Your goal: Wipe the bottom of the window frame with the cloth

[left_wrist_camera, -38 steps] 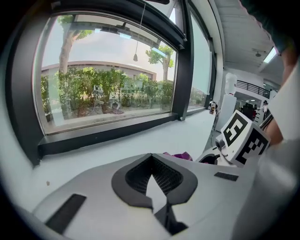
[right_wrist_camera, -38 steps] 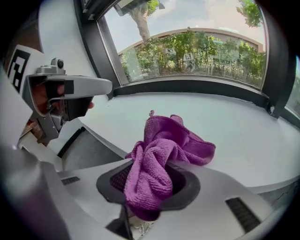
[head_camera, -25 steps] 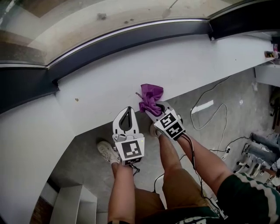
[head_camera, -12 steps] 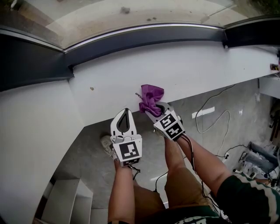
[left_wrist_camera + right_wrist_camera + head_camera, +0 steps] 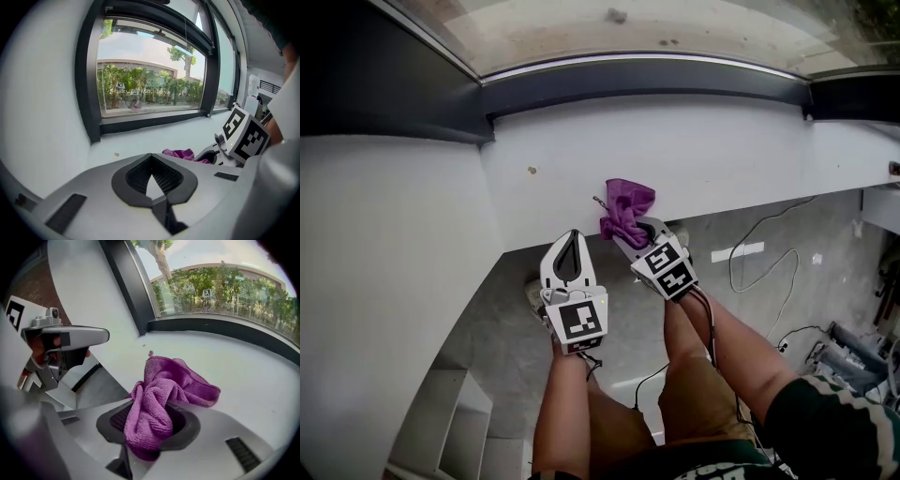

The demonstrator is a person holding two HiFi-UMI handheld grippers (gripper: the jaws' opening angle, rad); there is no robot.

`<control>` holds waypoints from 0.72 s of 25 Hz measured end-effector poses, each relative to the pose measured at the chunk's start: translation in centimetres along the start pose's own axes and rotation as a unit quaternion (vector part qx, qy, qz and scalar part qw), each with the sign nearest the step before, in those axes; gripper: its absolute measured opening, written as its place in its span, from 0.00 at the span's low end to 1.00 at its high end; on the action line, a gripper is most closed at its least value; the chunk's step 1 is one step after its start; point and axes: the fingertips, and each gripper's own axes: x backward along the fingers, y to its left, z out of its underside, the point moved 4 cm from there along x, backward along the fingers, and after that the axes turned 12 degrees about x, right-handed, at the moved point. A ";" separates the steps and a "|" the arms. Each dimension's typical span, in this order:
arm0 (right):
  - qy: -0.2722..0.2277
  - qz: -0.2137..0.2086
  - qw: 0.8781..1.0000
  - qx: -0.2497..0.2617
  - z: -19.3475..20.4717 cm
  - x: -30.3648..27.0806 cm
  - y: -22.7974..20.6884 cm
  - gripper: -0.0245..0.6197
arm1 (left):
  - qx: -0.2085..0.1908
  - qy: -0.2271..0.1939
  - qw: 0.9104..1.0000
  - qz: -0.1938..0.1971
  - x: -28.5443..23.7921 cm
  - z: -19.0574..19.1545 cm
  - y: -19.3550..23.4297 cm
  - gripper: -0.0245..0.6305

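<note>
Purple microfibre cloth (image 5: 625, 208) sits bunched in the right gripper (image 5: 630, 234), whose fingers are clenched on the lower folds. The loose end flops onto the near edge of the white windowsill (image 5: 741, 159). Just beside it the left gripper (image 5: 571, 239) hangs at the sill's edge, fingers pressed together with nothing in them. Over the last second neither tool has really advanced. What has shifted is the person, drifting so the window's left corner swings round toward the middle. The cloth hasn't gone forward at all. Further in there's a small brown speck (image 5: 532, 171) on the sill. Beyond that is the dark bottom rail of the window frame (image 5: 656, 82), well apart from the cloth. To me this looks like lining up on the corner, and the wiping has yet to start.
</note>
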 end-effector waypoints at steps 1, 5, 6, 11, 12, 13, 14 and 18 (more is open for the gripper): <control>0.000 -0.003 1.000 0.005 -0.3 -0.3 0.5 0.25 | 0.002 0.000 1.000 -0.003 0.2 0.2 0.4 0.04; -0.010 -0.016 1.000 0.024 -1.9 -2.0 2.6 0.25 | 0.011 -0.001 1.000 -0.020 1.2 0.7 2.3 0.04; -0.013 -0.020 0.999 0.028 -2.2 -2.4 3.0 0.25 | 0.012 0.001 1.000 -0.023 1.4 0.7 2.7 0.04; -0.022 -0.032 0.998 0.044 -4.0 -3.9 4.4 0.25 | 0.017 0.001 0.999 -0.045 2.3 0.7 4.3 0.04; -0.027 -0.034 0.998 0.045 -4.4 -4.3 4.9 0.25 | 0.019 0.001 0.998 -0.054 2.6 0.6 4.7 0.04; -0.031 -0.039 0.998 0.048 -4.8 -4.7 5.3 0.25 | 0.021 0.002 0.998 -0.062 2.9 0.5 5.1 0.04; -0.035 -0.043 0.997 0.051 -5.2 -5.0 5.8 0.25 | 0.021 0.003 0.997 -0.068 3.2 0.4 5.5 0.04; -0.046 -0.059 0.996 0.053 -6.7 -6.4 7.3 0.25 | 0.007 0.009 0.997 -0.073 3.8 1.3 6.4 0.04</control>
